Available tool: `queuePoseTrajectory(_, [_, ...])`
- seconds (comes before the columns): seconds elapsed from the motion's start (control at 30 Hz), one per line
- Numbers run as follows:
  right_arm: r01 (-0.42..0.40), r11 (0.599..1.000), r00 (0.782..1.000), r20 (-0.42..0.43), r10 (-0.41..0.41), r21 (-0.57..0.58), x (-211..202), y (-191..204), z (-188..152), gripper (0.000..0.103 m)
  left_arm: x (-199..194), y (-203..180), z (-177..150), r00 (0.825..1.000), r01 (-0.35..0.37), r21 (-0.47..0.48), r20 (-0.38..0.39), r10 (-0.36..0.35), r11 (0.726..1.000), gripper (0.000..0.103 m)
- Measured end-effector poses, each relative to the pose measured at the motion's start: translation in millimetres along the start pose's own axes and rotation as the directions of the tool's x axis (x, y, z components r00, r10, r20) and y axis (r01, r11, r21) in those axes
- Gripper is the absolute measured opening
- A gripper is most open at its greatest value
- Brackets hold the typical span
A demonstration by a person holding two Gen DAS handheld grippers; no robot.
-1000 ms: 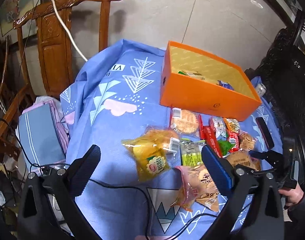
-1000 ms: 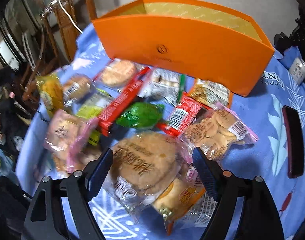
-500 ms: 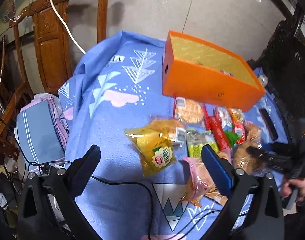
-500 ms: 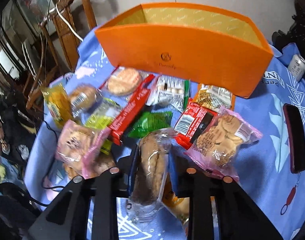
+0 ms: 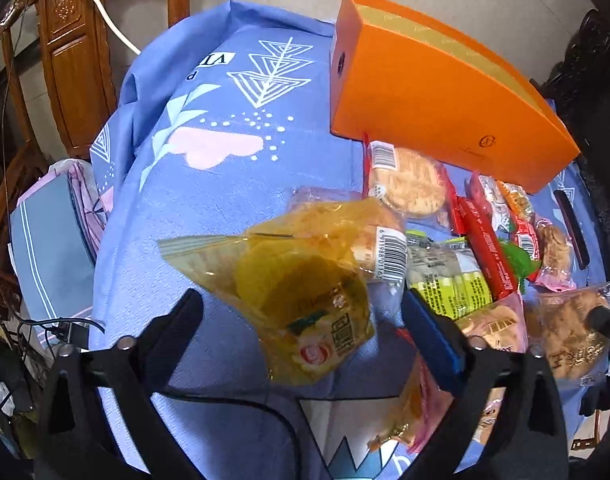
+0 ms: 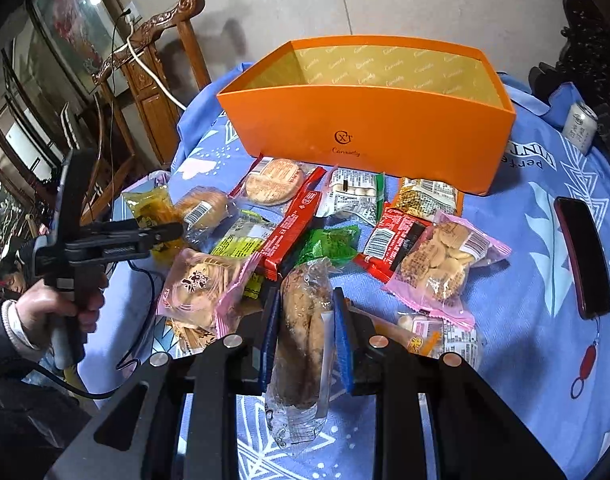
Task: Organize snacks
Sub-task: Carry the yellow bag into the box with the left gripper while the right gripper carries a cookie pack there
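My left gripper hangs low over a yellow snack packet that lies between its fingers on the blue cloth. Its jaws are closing, and the pads stand clear of the packet. From the right wrist view the left gripper shows side-on, held by a hand. My right gripper is shut on a clear packet of brown biscuits, held edge-up just above the pile. The open orange box stands behind the snacks, also at the upper right in the left wrist view.
Several loose snacks lie in front of the box: a red bar, a green packet, pink biscuit packets. A dark red phone and a can sit to the right. A wooden chair stands beyond the table's far left edge.
The left gripper came down over the yellow packet and its jaws narrowed slightly. The right gripper shut on the brown biscuit packet, turned it on edge and raised it a little.
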State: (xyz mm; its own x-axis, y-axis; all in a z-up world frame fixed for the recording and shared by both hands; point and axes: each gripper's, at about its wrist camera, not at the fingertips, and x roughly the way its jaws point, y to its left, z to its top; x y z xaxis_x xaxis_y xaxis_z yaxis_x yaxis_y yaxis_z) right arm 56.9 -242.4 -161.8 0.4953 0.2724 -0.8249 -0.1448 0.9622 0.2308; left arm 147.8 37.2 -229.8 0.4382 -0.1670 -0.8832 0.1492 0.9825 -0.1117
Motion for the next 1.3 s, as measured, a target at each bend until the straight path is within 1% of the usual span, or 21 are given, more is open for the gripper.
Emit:
queuePoseTrajectory(0.03, [0.000,1.000,1.000,0.002,0.000,0.010,-1,-1,0,0.026,1,0,-1,1.000,0.002,0.004,-0.004,-0.002,1.000,0.078])
queuePoseTrajectory(0.1, [-0.003,1.000,1.000,0.009,0.003,0.021,-3,-2,0,0.026,4,1,-1,1.000,0.008,0.003,-0.019,-0.008,1.000,0.062])
queuePoseTrajectory(0.23, [-0.005,1.000,1.000,0.019,0.004,0.025,-6,-3,0,0.026,2,1,-4,1.000,0.026,-0.003,-0.014,-0.026,1.000,0.057])
queuePoseTrajectory(0.27, [-0.006,1.000,1.000,0.024,0.005,0.025,-7,-3,0,0.026,1,1,-4,0.999,0.030,0.000,-0.011,-0.030,1.000,0.052])
queuePoseTrajectory(0.37, [-0.008,1.000,0.999,0.034,0.008,0.026,-9,-4,1,0.026,-3,1,-5,0.999,0.044,-0.012,-0.007,-0.044,0.999,0.048])
queuePoseTrajectory(0.43, [-0.019,0.999,0.999,0.046,0.017,0.037,-12,-5,2,0.026,-7,2,-6,0.999,0.047,-0.021,-0.002,-0.047,0.999,0.047])
queuePoseTrajectory(0.57, [-0.045,0.997,0.995,0.093,0.039,0.063,-25,-8,5,0.026,-30,4,-7,0.997,0.059,-0.023,0.040,-0.058,0.998,0.046])
queuePoseTrajectory(0.77, [-0.053,0.996,0.987,0.153,0.041,0.070,-45,-10,15,0.026,-80,-7,10,0.987,0.071,0.049,0.138,-0.077,0.996,0.045])
queuePoseTrajectory(0.9, [-0.052,0.996,0.978,0.206,0.037,0.068,-61,-12,28,0.025,-108,-23,34,0.973,0.099,0.089,0.203,-0.115,0.991,0.045])
queuePoseTrajectory(1.0, [-0.046,0.997,0.965,0.261,0.030,0.055,-76,-14,45,0.025,-123,-37,56,0.960,0.110,0.125,0.245,-0.139,0.986,0.045])
queuePoseTrajectory(1.13, [-0.029,0.999,0.939,0.343,0.014,0.037,-95,-18,76,0.025,-138,-62,92,0.940,0.118,0.184,0.297,-0.170,0.976,0.045])
queuePoseTrajectory(1.2, [-0.019,0.999,0.927,0.375,0.007,0.027,-100,-21,95,0.025,-142,-74,111,0.933,0.120,0.206,0.312,-0.182,0.971,0.045])
queuePoseTrajectory(1.3, [-0.004,1.000,0.915,0.403,-0.005,0.020,-102,-25,118,0.025,-142,-92,139,0.925,0.119,0.230,0.327,-0.192,0.966,0.045])
